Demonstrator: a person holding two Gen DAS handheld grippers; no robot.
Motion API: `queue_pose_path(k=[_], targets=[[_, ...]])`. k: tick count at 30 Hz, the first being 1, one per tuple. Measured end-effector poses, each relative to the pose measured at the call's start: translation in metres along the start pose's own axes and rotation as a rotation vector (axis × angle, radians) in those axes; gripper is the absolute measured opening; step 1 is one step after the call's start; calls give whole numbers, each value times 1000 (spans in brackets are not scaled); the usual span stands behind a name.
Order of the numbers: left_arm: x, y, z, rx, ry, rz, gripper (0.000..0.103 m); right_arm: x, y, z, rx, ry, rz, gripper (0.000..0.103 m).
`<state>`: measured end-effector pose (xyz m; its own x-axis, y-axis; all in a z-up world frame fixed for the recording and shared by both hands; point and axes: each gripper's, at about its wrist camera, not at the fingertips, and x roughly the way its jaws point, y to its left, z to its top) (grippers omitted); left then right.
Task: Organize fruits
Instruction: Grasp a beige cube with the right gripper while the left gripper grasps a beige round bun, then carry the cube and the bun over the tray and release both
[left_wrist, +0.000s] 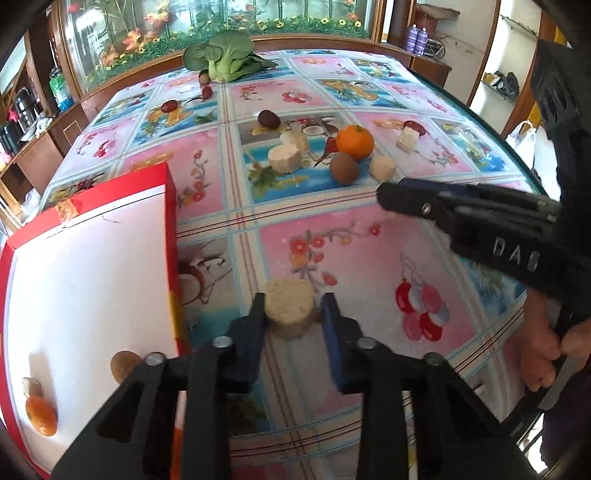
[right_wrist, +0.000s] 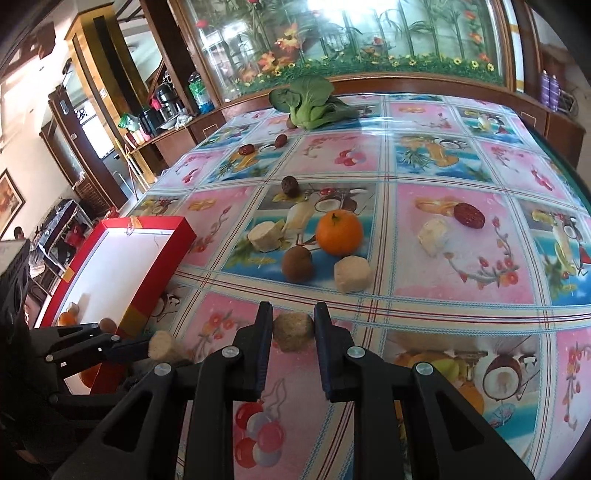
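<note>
My left gripper (left_wrist: 294, 308) is shut on a pale round chunk (left_wrist: 289, 313) low over the table, just right of a red box (left_wrist: 170, 236) with a white floor. In the right wrist view the left gripper (right_wrist: 146, 346) holds the same chunk (right_wrist: 161, 345) beside the box (right_wrist: 155, 266). My right gripper (right_wrist: 293, 314) is shut on a brownish chunk (right_wrist: 293, 331). Seen side-on from the left wrist, the right gripper (left_wrist: 384, 195) hides its chunk. An orange (right_wrist: 339, 232), a kiwi (right_wrist: 297, 264) and a pale chunk (right_wrist: 352, 275) lie just beyond it.
Inside the box lie an orange (left_wrist: 40, 415), a kiwi (left_wrist: 123, 365) and a small chunk (left_wrist: 31, 386). More pale chunks (right_wrist: 264, 234) and red dates (right_wrist: 469, 216) are scattered on the patterned tablecloth (right_wrist: 461, 266). A bok choy (right_wrist: 306, 101) lies at the far edge. A hand (left_wrist: 550, 354) grips the right tool.
</note>
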<state>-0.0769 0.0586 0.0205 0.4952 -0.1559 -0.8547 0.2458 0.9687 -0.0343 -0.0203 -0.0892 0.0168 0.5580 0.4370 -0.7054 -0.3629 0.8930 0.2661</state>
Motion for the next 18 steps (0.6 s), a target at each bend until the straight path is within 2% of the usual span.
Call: queue_pose_path(k=[8,14,18], targets=[[-9,-7,0,-23,-50,9,27,-3,8,-3,-47,-29,-5,21],[-57,0,-9,-64,-172,16,27,-5,19,-4,-71,-51,38,21],[-86,33,-20,-149,-227,52,27,-8,37,-4,-65,-71,100,21]])
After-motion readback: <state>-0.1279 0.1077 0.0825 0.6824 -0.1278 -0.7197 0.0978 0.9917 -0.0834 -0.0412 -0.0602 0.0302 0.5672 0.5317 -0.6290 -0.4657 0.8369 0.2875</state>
